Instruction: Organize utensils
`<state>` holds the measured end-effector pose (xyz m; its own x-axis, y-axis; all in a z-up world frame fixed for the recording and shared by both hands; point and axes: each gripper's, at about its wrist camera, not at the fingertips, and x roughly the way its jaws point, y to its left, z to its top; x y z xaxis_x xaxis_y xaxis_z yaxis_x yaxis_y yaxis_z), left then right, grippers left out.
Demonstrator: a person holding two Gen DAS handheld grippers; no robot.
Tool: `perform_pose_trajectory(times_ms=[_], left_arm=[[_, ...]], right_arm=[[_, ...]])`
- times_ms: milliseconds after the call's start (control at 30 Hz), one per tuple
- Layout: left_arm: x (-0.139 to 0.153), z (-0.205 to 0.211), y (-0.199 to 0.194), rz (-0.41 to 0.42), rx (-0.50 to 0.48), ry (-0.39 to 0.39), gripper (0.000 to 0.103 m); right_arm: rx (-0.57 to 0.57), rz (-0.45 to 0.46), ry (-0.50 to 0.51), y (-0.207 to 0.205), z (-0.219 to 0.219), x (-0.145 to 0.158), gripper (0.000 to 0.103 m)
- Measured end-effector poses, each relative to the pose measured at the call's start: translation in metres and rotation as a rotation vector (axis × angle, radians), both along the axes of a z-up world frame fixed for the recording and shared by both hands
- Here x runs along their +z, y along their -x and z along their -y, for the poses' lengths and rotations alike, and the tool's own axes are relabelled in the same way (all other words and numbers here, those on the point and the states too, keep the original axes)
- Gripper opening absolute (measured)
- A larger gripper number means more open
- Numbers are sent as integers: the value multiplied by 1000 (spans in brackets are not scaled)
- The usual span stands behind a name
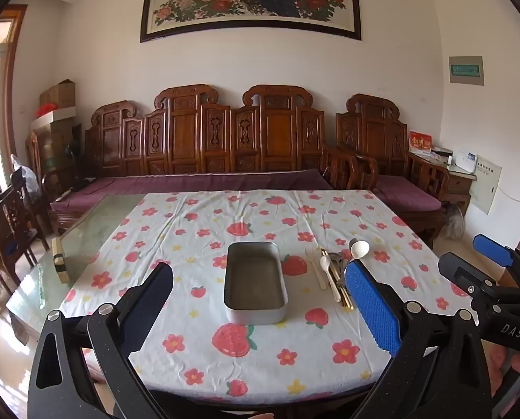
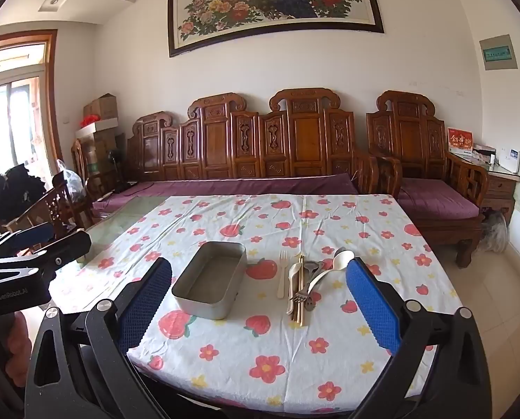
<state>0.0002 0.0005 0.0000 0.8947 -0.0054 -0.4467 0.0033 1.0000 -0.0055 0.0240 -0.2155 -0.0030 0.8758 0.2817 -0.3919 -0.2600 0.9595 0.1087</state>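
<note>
An empty grey metal tin (image 1: 255, 282) (image 2: 209, 284) sits on the flowered tablecloth. To its right lies a pile of utensils (image 1: 337, 272) (image 2: 307, 284): a white plastic fork (image 2: 282, 274), white spoons (image 2: 342, 260), gold chopsticks (image 2: 300, 291) and metal cutlery. My left gripper (image 1: 260, 310) is open and empty, held above the near table edge in front of the tin. My right gripper (image 2: 260, 309) is open and empty, near the table edge facing the tin and the pile. Each gripper also shows in the other's view, the right one (image 1: 494, 272) and the left one (image 2: 33, 255).
The table (image 1: 95, 230) has a bare glass part at the left, with a small wooden block (image 1: 60, 262) on it. Wooden chairs (image 1: 12, 230) stand left of the table. A carved wooden sofa (image 1: 204, 146) runs behind it.
</note>
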Motion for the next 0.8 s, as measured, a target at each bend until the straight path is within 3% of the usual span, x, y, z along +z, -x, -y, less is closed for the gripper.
perform_pose_trajectory(times_ms=[800], left_arm=[[2, 1, -1, 9, -4, -2, 96]], right_arm=[[0, -3, -2, 2, 0, 1, 100]])
